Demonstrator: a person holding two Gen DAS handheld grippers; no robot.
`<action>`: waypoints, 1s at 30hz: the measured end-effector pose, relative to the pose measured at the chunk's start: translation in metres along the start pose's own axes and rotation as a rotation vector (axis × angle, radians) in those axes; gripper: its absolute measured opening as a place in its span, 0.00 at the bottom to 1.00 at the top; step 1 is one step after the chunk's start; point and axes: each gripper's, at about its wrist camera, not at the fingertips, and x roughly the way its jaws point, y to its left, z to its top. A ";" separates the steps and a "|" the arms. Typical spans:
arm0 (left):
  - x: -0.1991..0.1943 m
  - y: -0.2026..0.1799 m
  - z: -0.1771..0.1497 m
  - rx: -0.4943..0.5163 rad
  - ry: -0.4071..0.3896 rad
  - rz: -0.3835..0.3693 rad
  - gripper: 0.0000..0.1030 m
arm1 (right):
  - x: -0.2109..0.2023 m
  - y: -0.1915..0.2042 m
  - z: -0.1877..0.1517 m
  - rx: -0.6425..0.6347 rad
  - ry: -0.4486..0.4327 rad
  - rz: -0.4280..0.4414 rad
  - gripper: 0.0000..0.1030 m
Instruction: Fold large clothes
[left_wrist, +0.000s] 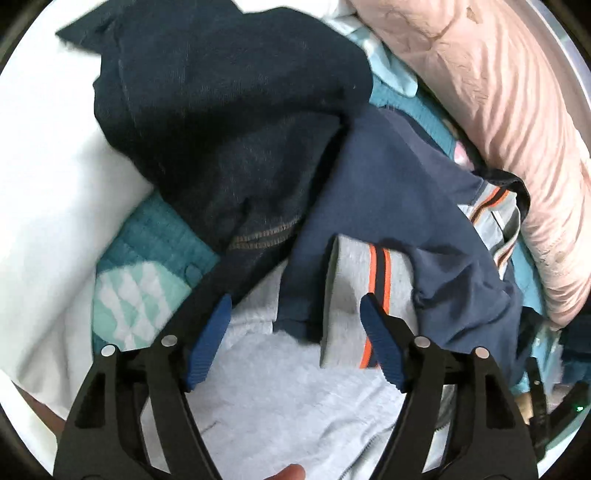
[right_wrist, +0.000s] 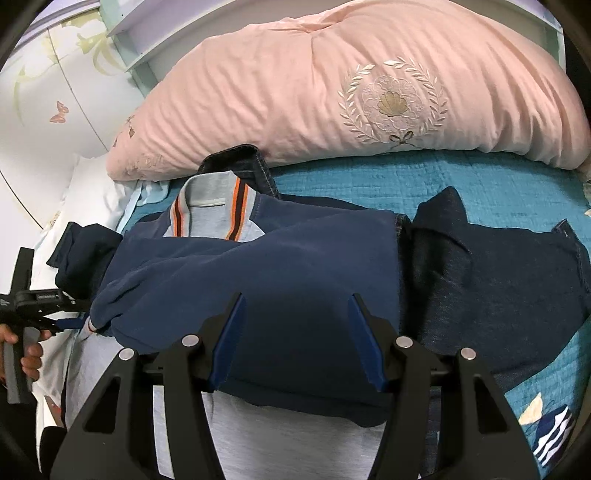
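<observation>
Both the left gripper (left_wrist: 295, 306) and right gripper (right_wrist: 295, 306) are released over the shirt (right_wrist: 258, 273); beside it, the jeans (right_wrist: 498, 280) may get caught too.

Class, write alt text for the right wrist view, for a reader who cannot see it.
An open right gripper with blue pads hovers over a navy and grey polo shirt with an orange-striped collar, lying on dark denim jeans on a teal quilted bedspread. A pink embroidered pillow lies behind; the left gripper reaches the shirt's left edge.

Both views close above, sharing navy jacket (left_wrist: 388, 192).
</observation>
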 end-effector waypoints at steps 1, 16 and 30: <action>0.001 -0.001 -0.002 0.003 0.016 -0.012 0.71 | -0.001 -0.001 0.000 0.001 0.003 -0.001 0.53; -0.007 -0.009 -0.016 -0.051 0.021 -0.196 0.68 | -0.008 -0.002 -0.001 0.013 -0.011 0.007 0.53; -0.009 -0.040 -0.007 0.125 -0.126 -0.177 0.05 | -0.011 -0.011 -0.002 0.030 -0.018 -0.005 0.53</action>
